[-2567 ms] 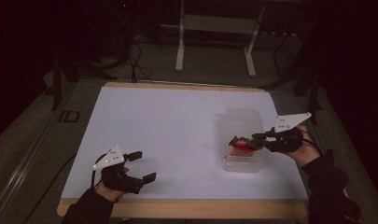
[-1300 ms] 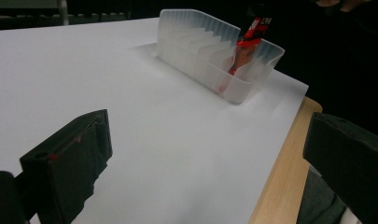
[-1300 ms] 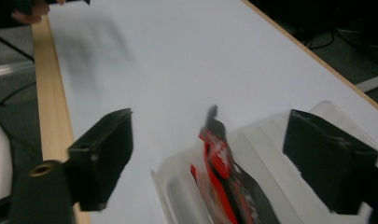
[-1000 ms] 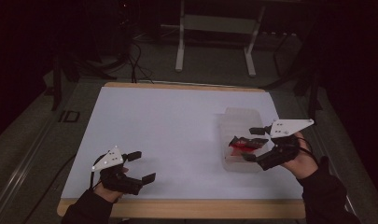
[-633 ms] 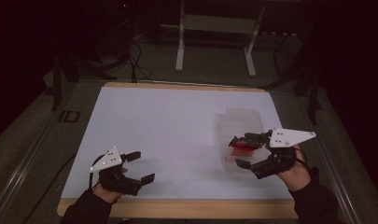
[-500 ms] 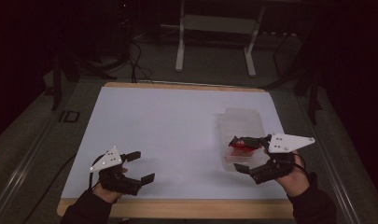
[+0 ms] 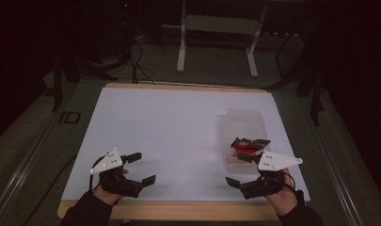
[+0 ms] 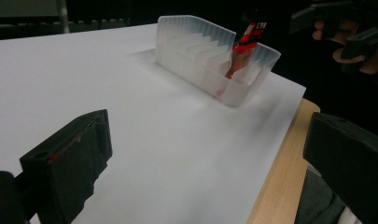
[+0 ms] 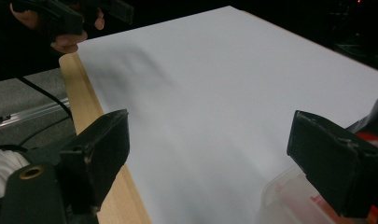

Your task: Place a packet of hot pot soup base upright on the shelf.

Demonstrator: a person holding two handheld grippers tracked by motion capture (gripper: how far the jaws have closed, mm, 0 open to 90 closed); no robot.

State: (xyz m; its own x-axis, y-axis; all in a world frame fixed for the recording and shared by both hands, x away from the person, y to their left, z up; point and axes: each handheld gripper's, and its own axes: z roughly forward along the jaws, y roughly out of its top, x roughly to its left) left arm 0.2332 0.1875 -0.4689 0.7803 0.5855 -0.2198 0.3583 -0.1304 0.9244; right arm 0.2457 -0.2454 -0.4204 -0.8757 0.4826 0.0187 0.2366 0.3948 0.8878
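Red and black, the packet (image 7: 247, 144) stands in the near end of the clear bin (image 7: 244, 123), right of centre in the high view, sticking up above the rim. From your left gripper view it leans against the bin's (image 8: 210, 56) ribbed wall at upper centre, packet (image 8: 242, 44) tilted. Your right gripper (image 7: 242, 168) sits just below the bin at lower right, jaws spread wide, holding nothing. Your left gripper (image 7: 140, 167) rests at lower left, well apart from the bin, jaws also spread and empty. Both hover over the white sheet (image 7: 169, 132) near the table's wooden front edge (image 7: 178, 209).
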